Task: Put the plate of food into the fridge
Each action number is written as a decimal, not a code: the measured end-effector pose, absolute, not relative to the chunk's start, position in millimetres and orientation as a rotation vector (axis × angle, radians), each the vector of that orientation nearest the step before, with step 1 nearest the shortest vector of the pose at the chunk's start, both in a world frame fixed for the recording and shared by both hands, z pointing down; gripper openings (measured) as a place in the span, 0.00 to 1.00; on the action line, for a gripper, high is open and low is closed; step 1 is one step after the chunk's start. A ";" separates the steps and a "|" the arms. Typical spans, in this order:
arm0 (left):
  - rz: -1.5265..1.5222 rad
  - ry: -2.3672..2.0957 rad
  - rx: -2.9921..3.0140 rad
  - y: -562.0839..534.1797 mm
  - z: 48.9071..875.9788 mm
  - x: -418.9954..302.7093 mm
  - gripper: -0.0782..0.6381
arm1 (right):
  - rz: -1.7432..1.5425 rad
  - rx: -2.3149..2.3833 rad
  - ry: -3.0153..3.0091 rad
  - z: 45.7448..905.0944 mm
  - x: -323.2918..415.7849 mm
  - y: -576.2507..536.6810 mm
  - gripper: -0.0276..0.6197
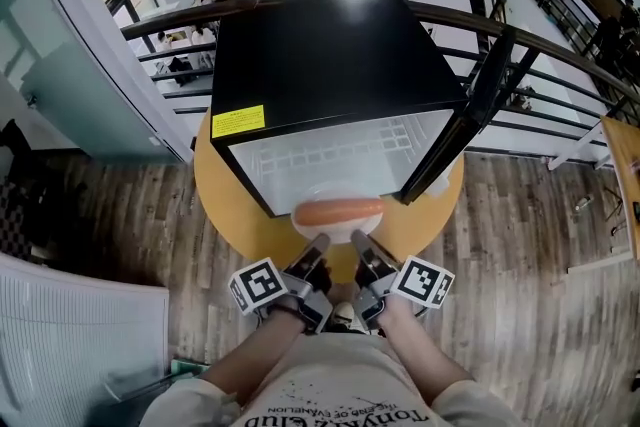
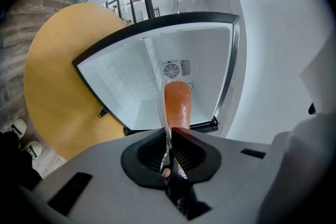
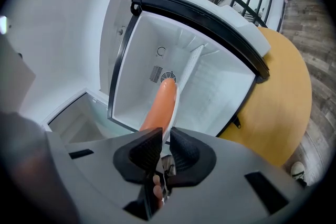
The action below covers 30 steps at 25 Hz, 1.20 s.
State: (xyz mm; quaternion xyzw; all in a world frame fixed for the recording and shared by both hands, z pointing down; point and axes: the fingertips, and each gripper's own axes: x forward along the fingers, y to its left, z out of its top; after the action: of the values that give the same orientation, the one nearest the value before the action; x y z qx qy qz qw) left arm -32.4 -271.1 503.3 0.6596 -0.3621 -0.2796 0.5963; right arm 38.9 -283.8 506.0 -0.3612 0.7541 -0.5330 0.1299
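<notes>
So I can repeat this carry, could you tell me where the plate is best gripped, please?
Grip its thin rim, coming level from the near side, as the left claw and right claw do now, shut either side of centre. The plate is flat, and the sausage lying across it leaves that edge bare.

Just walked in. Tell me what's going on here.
A person holds a two-jaw gripper in each hand. The left gripper and the right gripper are both clamped on the near rim of a white plate carrying a sausage. They hold it at the mouth of a small black fridge, which stands door open on a round yellow table. The plate is not yet set down inside.
</notes>
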 end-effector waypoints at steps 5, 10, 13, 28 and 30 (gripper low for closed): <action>-0.645 -0.890 1.527 -290.1 495.4 -35.9 0.16 | -1.532 -1.013 2.194 495.8 36.8 -305.8 0.14; -0.656 -0.935 1.520 -307.9 490.0 -39.9 0.16 | -1.541 -0.997 2.200 491.3 35.4 -326.1 0.14; -0.669 -0.955 1.507 -318.6 489.2 -42.4 0.16 | -1.540 -0.964 2.206 488.0 30.9 -338.8 0.14; -0.702 -1.009 1.456 -364.2 499.9 -48.7 0.16 | -1.582 -0.975 2.189 498.5 24.7 -387.7 0.14; -0.705 -1.013 1.447 -369.0 502.3 -50.7 0.16 | -1.588 -0.975 2.190 500.7 22.7 -393.1 0.14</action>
State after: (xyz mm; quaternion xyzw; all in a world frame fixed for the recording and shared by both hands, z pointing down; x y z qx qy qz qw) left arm -50.7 -369.0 502.3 0.6194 -0.4336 -0.3018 0.5808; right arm 22.7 -393.1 500.7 -0.3360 0.7549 -0.5473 0.1329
